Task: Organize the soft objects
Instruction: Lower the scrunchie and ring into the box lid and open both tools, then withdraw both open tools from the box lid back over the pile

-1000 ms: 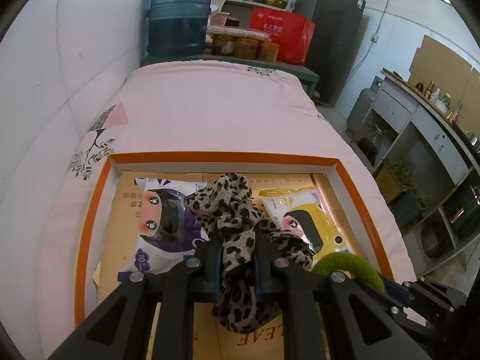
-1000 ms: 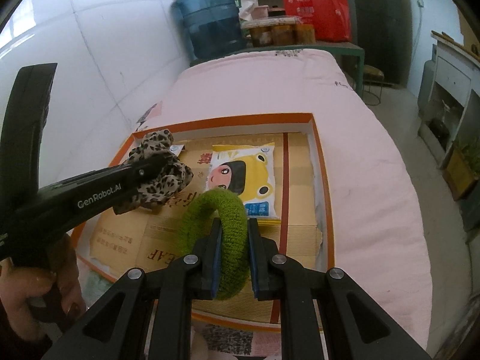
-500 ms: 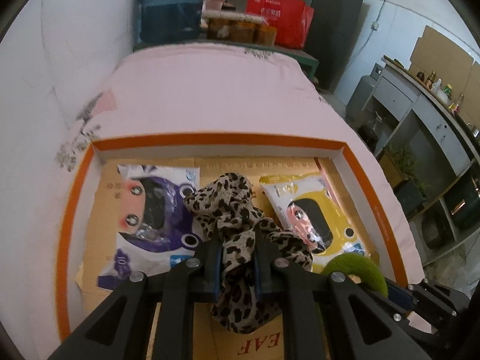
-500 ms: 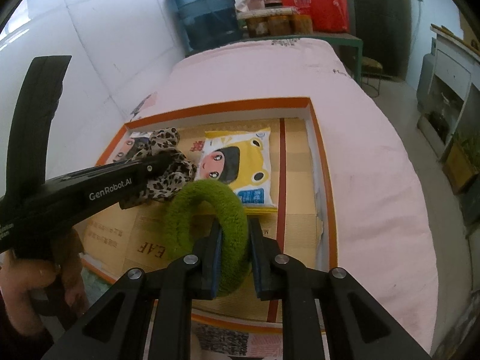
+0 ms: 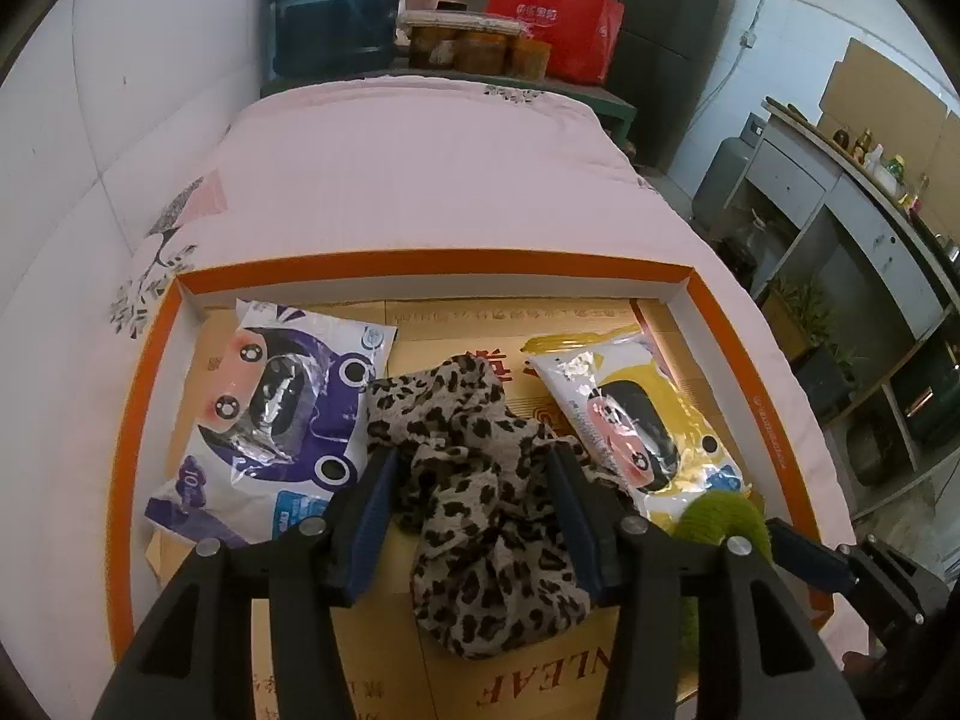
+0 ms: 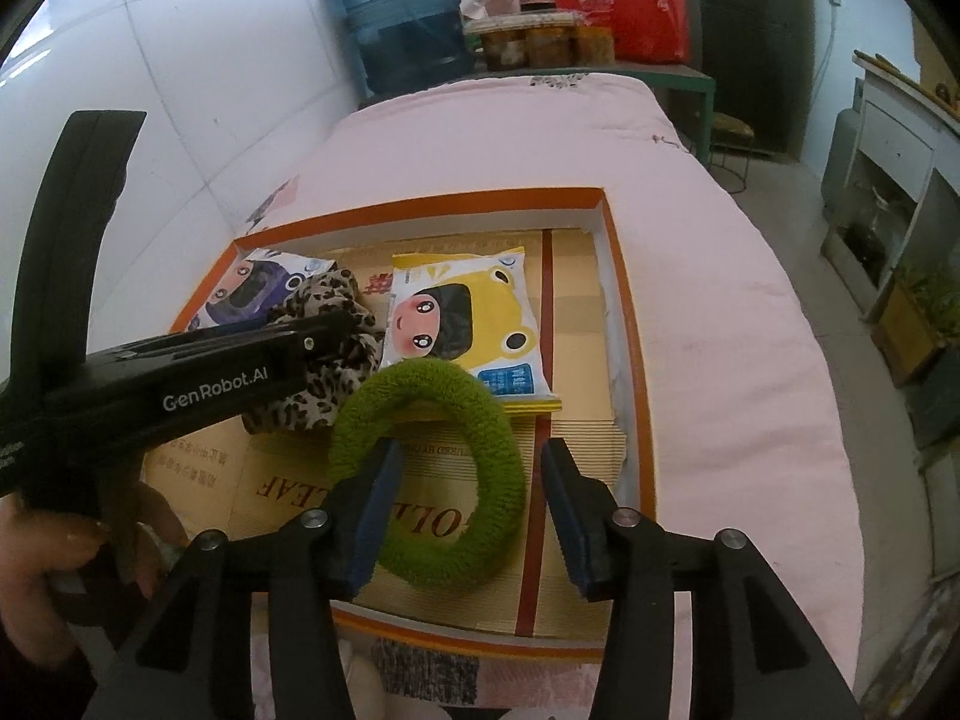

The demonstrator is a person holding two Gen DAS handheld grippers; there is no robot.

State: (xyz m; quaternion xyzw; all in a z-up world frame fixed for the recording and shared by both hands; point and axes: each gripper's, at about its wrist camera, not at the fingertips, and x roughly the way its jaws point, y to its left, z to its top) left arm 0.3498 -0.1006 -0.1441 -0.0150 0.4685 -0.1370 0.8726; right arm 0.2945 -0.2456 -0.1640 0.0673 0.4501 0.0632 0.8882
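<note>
Between the spread fingers of the left gripper (image 5: pixel 471 501) lies a crumpled leopard-print fabric scrunchie (image 5: pixel 480 492). Its long axis runs away from the camera, from a bunched end below the fingertips to a ruffled end beyond them. The jaws stand open on either side of the fabric; whether the pads touch it cannot be told.

The right gripper (image 6: pixel 471 492) is open too. A fuzzy green ring-shaped scrunchie (image 6: pixel 444 468) lies flat between its fingers, its oval pointing forward and slightly left. The left pad touches the ring's left edge; the right pad stands apart from it.

Both scrunchies rest on the brown cardboard floor of a shallow orange-rimmed white box (image 6: pixel 627 324) set on a pink quilt (image 5: pixel 420 180).

Just beyond the right gripper's tips lies a yellow cartoon-face tissue packet (image 6: pixel 465 330), lengthwise away from the camera. Left of the left gripper's tips lies a purple cartoon-face tissue packet (image 5: pixel 282 420), pointing forward too.

Beyond the quilt stands a large blue water jug (image 5: pixel 333 6).
</note>
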